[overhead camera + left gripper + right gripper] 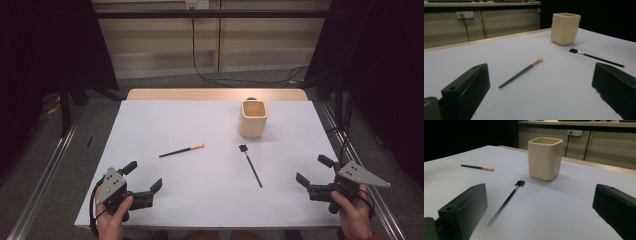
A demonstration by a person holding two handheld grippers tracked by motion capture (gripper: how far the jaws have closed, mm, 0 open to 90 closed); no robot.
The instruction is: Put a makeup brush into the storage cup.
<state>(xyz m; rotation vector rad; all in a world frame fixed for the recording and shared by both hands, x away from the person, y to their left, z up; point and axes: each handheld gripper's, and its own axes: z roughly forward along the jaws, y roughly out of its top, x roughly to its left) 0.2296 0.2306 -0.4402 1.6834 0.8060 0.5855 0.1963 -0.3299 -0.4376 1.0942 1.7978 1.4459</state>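
Currently, at the near left edge of the white surface [150, 120], the left gripper [146, 176] rests with jaws wide and empty. Just ahead of it lies a brush [181, 150], dark slim handle, orange tip pointing right and slightly away. Right of centre lies a second brush [251, 165], thin black handle, small black head toward the cup [253, 119], a cream, square, upright pot near the far edge. At the near right, the right gripper [312, 171] also stands wide and empty. Likely each gripper should approach its nearer brush mid-handle, jaws across the shaft, low to the surface, closing gently so the thin handle doesn't roll away.
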